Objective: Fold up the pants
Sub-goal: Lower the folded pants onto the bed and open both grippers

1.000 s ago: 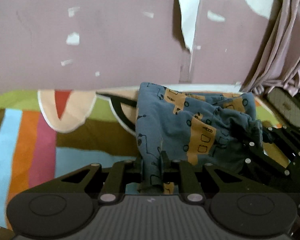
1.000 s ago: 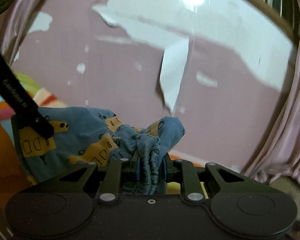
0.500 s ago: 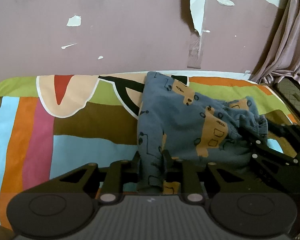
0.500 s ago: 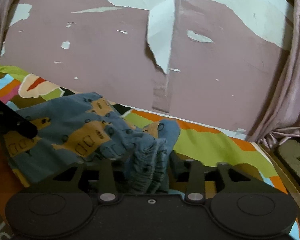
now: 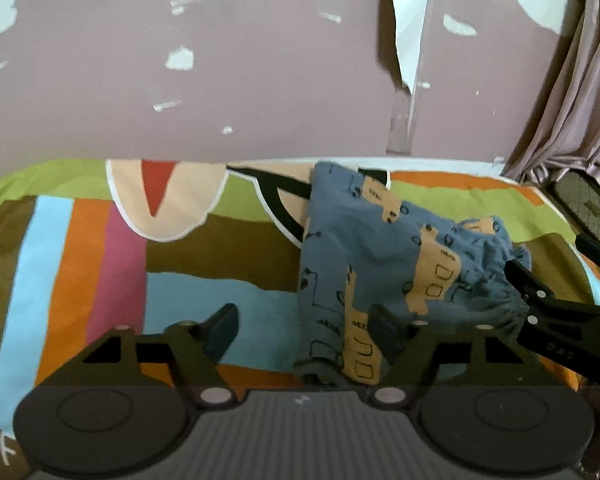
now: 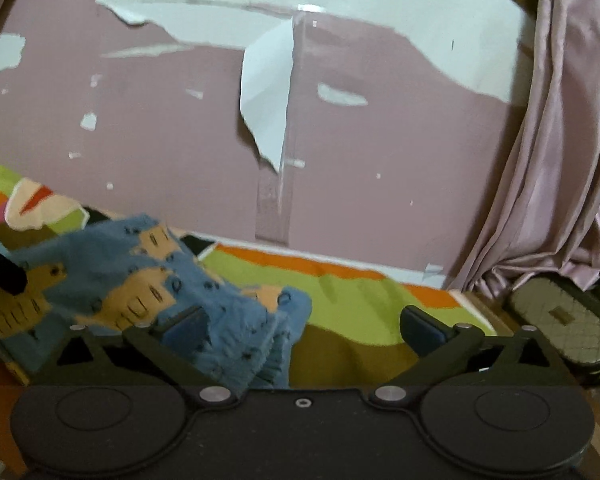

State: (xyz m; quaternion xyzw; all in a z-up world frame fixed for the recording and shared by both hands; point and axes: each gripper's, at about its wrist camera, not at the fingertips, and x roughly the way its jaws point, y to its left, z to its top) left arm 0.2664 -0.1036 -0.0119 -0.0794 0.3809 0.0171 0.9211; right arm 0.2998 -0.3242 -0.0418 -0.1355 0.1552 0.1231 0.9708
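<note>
Left gripper: jaws spread wide, having just been opening; the hem end of the blue cotton pants printed with tan vehicles lies between them, beside the right-hand finger, with no pad pressing on it. Right gripper: jaws likewise spread, having just been opening; the gathered waistband end of the pants drapes over its left finger and sits loose in the gap, not pinched. The pants rest in a doubled-over bundle on the multicoloured striped bedspread, near the far edge where the bed meets the peeling mauve wall, with the mauve satin curtain and a beige quilted bag off to the right. Judgement: a fold has been laid and released, and the bundle reads as rumpled rather than flat (the waistband end stands bunched). Risks from here: cloth resting on a finger may be dragged as either tool draws back, pulling the fold open; a careless withdrawal across the bundle could shift its layers; a later pinch on the bunched elastic may catch only the top layer. Count: one pair of pants, two grippers, one bedspread, one curtain, one bag.
</note>
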